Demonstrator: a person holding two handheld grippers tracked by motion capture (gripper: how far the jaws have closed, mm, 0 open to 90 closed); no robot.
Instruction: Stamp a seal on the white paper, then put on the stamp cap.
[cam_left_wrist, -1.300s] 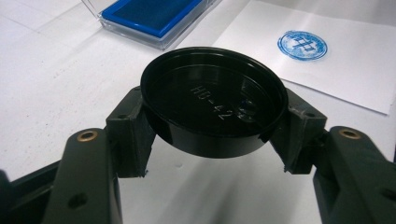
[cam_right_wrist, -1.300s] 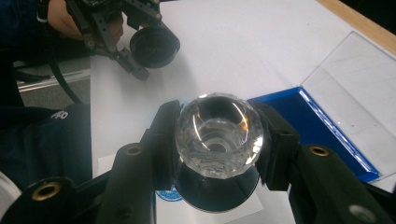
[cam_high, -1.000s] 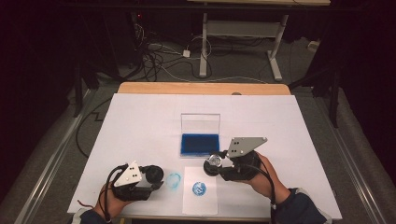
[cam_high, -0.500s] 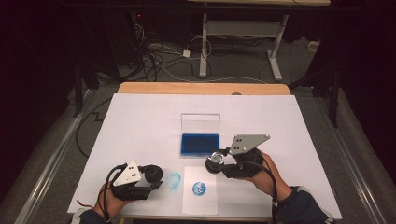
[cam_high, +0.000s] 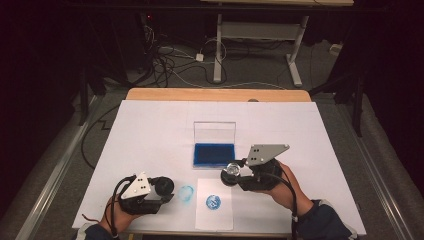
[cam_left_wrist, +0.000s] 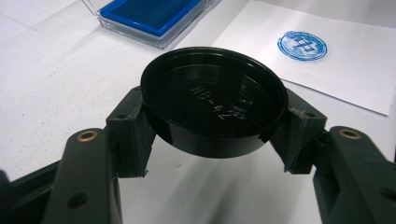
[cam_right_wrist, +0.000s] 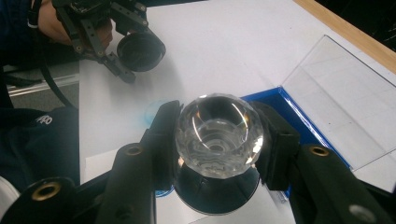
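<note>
Crystal-topped stamp (cam_right_wrist: 218, 135) in right claw (cam_high: 231, 173), black cap (cam_left_wrist: 214, 106) in left claw (cam_left_wrist: 214, 126)

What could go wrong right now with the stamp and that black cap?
The stamp hangs over the paper sheet beside the blue print; a dip might smudge it. The left gripper pinches the cap only at its rim, so it could slip out.

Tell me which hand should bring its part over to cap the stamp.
Left, probably. The left gripper holds the black cap free in the air, while the right gripper keeps the stamp clamped above the paper.
</note>
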